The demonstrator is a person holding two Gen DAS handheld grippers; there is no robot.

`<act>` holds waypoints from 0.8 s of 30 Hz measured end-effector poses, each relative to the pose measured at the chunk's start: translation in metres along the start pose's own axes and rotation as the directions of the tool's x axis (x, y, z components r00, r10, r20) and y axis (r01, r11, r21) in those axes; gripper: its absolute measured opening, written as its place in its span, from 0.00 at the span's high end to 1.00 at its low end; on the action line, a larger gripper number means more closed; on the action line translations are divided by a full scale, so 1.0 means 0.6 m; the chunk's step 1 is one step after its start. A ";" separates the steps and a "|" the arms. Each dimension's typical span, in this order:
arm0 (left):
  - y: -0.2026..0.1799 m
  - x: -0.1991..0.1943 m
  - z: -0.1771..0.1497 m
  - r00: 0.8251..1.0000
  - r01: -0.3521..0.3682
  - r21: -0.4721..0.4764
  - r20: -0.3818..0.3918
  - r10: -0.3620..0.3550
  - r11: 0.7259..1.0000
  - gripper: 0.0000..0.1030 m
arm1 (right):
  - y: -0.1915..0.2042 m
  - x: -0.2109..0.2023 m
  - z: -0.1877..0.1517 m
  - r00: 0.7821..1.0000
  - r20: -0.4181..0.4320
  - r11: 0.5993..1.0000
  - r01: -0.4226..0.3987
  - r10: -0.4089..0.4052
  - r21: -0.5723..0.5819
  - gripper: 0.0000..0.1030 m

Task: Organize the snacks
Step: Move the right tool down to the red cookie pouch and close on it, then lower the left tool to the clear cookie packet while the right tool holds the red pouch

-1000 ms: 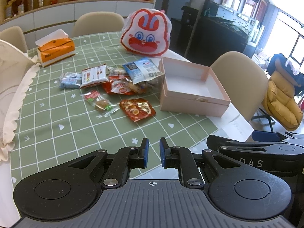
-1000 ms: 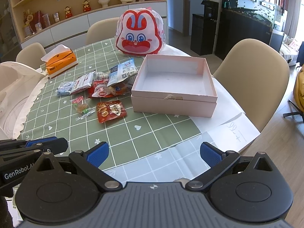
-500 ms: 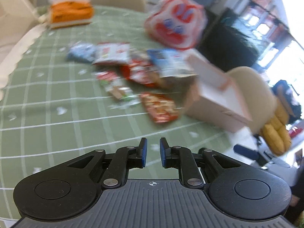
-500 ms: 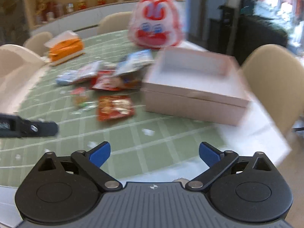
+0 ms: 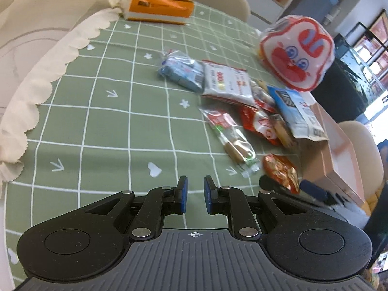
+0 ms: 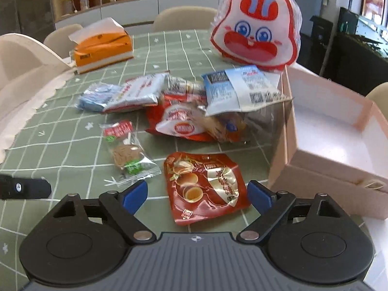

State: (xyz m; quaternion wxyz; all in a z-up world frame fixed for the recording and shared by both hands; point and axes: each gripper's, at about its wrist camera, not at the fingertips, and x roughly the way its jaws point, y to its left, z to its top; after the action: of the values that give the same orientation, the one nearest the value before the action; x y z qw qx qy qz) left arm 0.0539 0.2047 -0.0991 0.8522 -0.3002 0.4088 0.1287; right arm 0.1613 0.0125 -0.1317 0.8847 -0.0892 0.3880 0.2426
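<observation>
Snacks still all on the table, none in the box yet. R gripper [image 6: 197, 194] jaws wide but closing, straddling the red egg-print pouch [image 6: 206, 186]; pads not pressing on it yet. A sec ago it was back near the table edge w/ nothing between the jaws, now it's come fwd and down right over that pouch, so first pick looks imminent. L gripper [image 5: 195, 197] closed, empty, same as before; it's swung in low over bare cloth w/ view tilted, prob just standing by.

Outward from the pouch: clear-wrap cookie pack [image 6: 127, 154] just to its left, red bun pack [image 6: 178, 125] behind it, blue-white pack [image 6: 238, 88] lying on top of other packs and leaning at the box wall, white-red sachet [image 6: 139, 92] and blue wrapper [image 6: 97, 98] further left. Pink box [image 6: 339, 131] open, empty, just right of the pouch = likely drop spot.

Surface: green grid tablecloth [image 5: 97, 121], flat. Orange tissue box [image 6: 103, 48] and bunny bag [image 6: 254, 29] at far side. Beige chairs round the table, shelf w/ figurines behind.
</observation>
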 end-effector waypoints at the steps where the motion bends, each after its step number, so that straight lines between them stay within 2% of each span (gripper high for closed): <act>1: 0.001 0.004 0.002 1.000 0.003 0.001 0.000 -0.003 1.000 0.83 | -0.003 0.003 -0.001 1.000 0.003 1.000 0.000 0.000 0.002 0.12; 7: 0.002 0.032 0.006 1.000 0.002 -0.010 -0.008 -0.002 1.000 0.83 | -0.016 0.014 -0.003 1.000 0.008 1.000 -0.008 0.008 0.007 0.13; 9: 0.000 0.040 0.006 1.000 0.002 -0.011 -0.009 -0.002 1.000 0.83 | -0.018 0.011 -0.003 1.000 0.016 1.000 -0.008 0.007 0.013 0.25; 12: -0.007 0.048 0.007 1.000 0.010 0.001 0.000 -0.010 1.000 0.83 | -0.026 0.002 -0.008 1.000 0.012 1.000 -0.017 0.017 0.011 0.28; 20: -0.037 0.063 0.019 1.000 0.022 0.048 0.020 -0.023 0.999 0.83 | -0.060 -0.048 -0.049 1.000 -0.015 1.000 -0.013 0.013 0.001 0.27; 24: -0.040 0.061 0.020 0.999 -0.008 0.062 0.042 0.005 0.998 0.83 | -0.061 -0.066 -0.049 0.999 -0.008 0.998 -0.047 0.047 -0.052 0.23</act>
State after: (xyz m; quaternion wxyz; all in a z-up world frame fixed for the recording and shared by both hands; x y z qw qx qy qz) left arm 0.0957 0.1922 -0.1118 0.8690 -0.2694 0.3957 0.1250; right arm 0.1375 -0.0435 -0.1238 0.8746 -0.1040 0.3867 0.2732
